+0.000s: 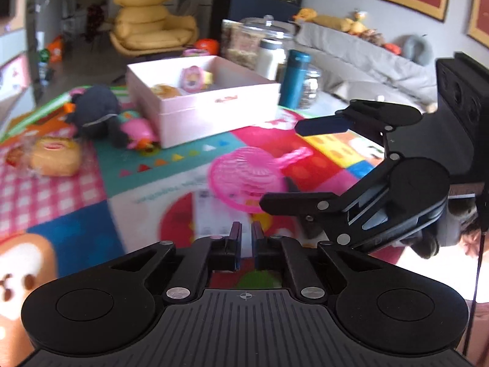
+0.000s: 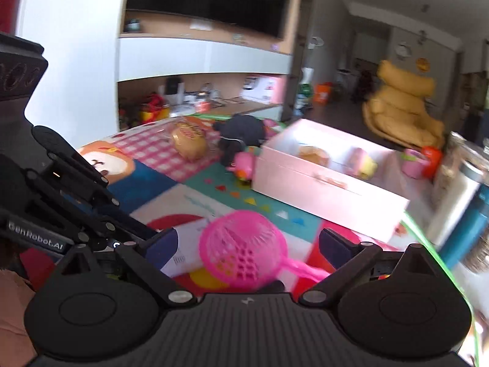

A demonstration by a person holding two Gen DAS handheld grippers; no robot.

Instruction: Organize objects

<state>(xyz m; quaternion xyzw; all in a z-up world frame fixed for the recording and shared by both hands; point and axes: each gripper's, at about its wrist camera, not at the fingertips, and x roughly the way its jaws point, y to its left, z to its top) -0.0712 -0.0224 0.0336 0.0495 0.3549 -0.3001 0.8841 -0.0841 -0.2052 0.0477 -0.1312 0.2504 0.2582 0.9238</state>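
Right hand-held gripper (image 2: 247, 244) stood wide around the sieve (image 2: 243, 252), which lay on the bench (image 2: 159, 211) just before the box (image 2: 330, 183). We judged it best to close on the rim. Sieve: pink, perforated, handled. Left hand-held gripper (image 1: 246, 235) narrow, empty.

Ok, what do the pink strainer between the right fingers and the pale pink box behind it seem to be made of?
Pink strainer: looks like moulded plastic, bright translucent pink, with a perforated bowl and a one-piece handle. Pale pink box: probably coated cardboard, with flat thin walls, crisp edges, a matte to slightly satin face and a small printed mark; the blur leaves it open. The right gripper stands open around the strainer.
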